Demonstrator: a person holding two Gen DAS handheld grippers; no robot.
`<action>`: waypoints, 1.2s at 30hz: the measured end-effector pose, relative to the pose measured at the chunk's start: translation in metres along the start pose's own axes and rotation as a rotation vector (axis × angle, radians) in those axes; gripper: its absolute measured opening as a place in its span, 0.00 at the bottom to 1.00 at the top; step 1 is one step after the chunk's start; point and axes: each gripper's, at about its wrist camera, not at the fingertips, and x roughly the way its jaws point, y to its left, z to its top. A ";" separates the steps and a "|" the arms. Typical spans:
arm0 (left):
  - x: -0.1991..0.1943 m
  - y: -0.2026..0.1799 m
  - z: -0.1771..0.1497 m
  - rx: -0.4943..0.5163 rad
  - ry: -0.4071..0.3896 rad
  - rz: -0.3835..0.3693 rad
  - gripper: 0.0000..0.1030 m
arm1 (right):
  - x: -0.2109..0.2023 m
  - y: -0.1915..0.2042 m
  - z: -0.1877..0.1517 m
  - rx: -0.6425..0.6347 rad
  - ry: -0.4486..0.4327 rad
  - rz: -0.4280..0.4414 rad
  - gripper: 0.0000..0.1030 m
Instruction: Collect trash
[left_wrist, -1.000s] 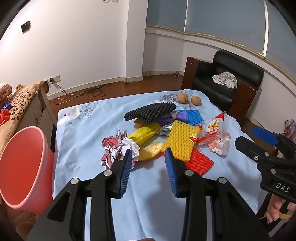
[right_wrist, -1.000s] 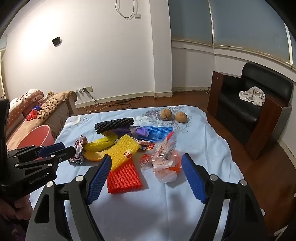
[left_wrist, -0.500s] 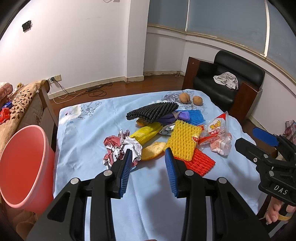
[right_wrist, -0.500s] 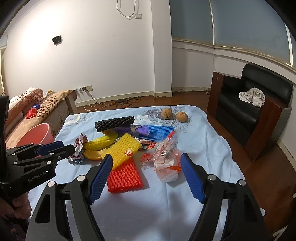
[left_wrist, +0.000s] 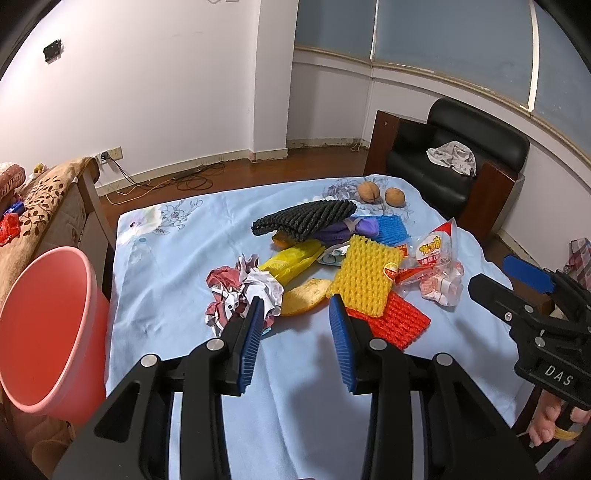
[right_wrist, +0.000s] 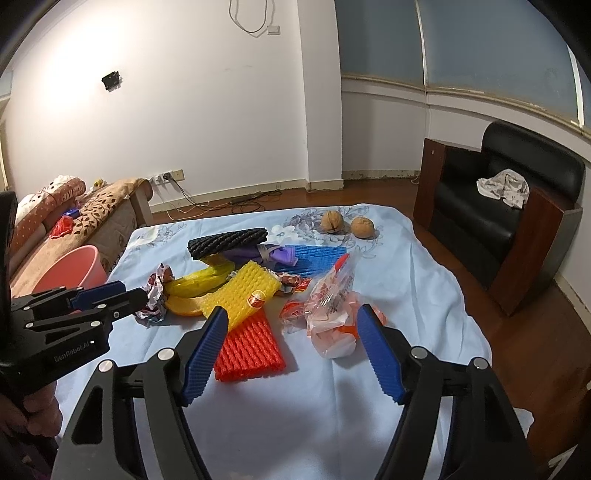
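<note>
Left wrist view. Lower frame is filled by the gripper body, hiding the near worktop edge. The pink bin (left_wrist: 44, 332) at 9 o'clock is cut off by the frame edge, and its inside bottom is not visible. Left gripper (left_wrist: 295, 306) hangs over the blue-clothed worktop (left_wrist: 166, 266); fingers (left_wrist: 251, 332) spread, holding nothing. The left finger tip overlaps the crumpled wrapper (left_wrist: 240, 291) in the picture; contact cannot be told. The trash pile lies at 12 to 1 o'clock: orange peel (left_wrist: 304, 295) between the finger tips, yellow foam net (left_wrist: 365, 280) lying over the red foam net (left_wrist: 399, 321), yellow bag (left_wrist: 291, 258), black foam net (left_wrist: 303, 221) on top of the purple and blue pieces. The clear snack bag (left_wrist: 439, 273) sits at 2 o'clock, its print too small to read. Right gripper (left_wrist: 506, 280) enters at 3 o'clock.

Right wrist view. Right gripper (right_wrist: 291, 321) has its fingers (right_wrist: 380, 354) spread wide and empty, above the worktop (right_wrist: 406, 258). Red foam net (right_wrist: 251, 350) and snack bag (right_wrist: 332, 314) sit between them at 12 o'clock. Left gripper (right_wrist: 110, 295) at 9 o'clock partly hides the crumpled wrapper (right_wrist: 155, 295) and the pink bin (right_wrist: 70, 269). Two walnuts (right_wrist: 332, 221) lie apart at the far end; a black armchair (right_wrist: 498, 206) stands at 2 o'clock.
</note>
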 end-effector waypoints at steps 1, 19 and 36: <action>0.000 0.000 -0.001 0.000 0.001 0.001 0.36 | 0.000 -0.001 -0.001 0.002 0.001 -0.001 0.69; 0.002 0.000 -0.002 -0.006 0.019 0.006 0.36 | 0.001 -0.001 -0.002 -0.001 0.013 0.002 0.69; 0.006 0.001 -0.003 -0.008 0.043 0.011 0.36 | 0.005 -0.002 -0.004 0.002 0.030 0.019 0.69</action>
